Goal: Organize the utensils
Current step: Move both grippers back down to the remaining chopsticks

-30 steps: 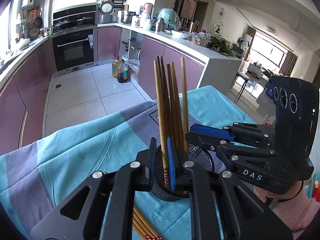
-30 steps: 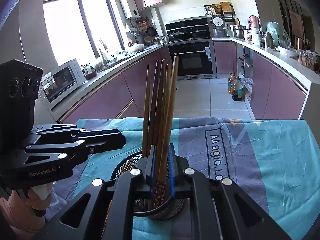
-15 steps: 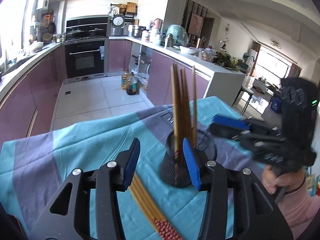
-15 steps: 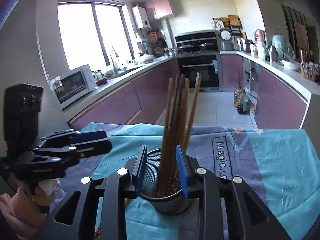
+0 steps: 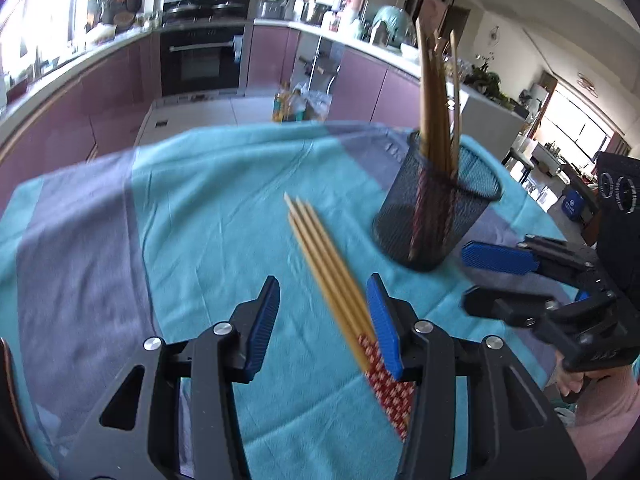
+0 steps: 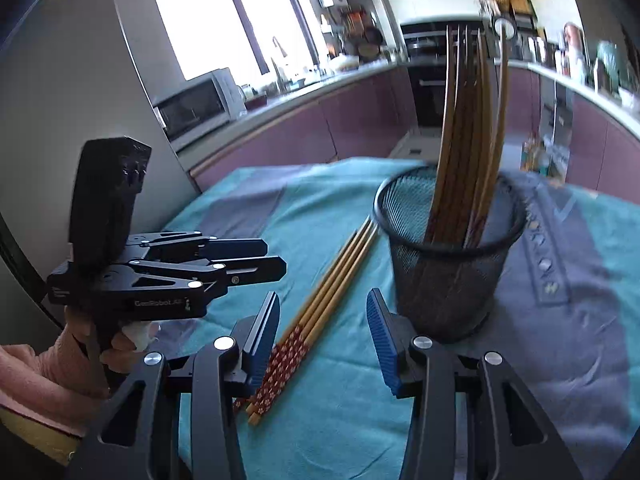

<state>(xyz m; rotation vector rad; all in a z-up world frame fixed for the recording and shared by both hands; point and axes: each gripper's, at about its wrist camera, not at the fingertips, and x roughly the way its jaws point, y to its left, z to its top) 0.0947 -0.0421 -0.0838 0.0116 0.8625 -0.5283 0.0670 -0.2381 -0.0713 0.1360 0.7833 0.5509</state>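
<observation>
A black mesh cup [image 5: 432, 216] [image 6: 448, 264] stands on the teal and grey cloth with several wooden chopsticks [image 5: 436, 92] [image 6: 468, 120] upright in it. A loose bundle of chopsticks with red patterned ends [image 5: 332, 280] [image 6: 328, 296] lies flat on the cloth beside the cup. My left gripper [image 5: 323, 300] [image 6: 276, 258] hovers open over this bundle, its pads off the sticks. My right gripper [image 6: 323, 312] [image 5: 466, 278] hangs near the bundle's patterned ends, just left of the cup. Its jaws are opening, with nothing pressed between the pads.
The cloth [image 5: 200, 208] covers the whole table, and its far edge drops to a tiled kitchen floor. Purple cabinets and an oven [image 5: 204, 60] stand behind. A microwave [image 6: 196, 104] sits on the counter at the left. A person's hands in pink sleeves hold both grippers.
Both grippers were shut on chopsticks standing in the cup. They let go, opened, pulled back and sank toward the loose bundle on the cloth. The released sticks stay in the cup.
</observation>
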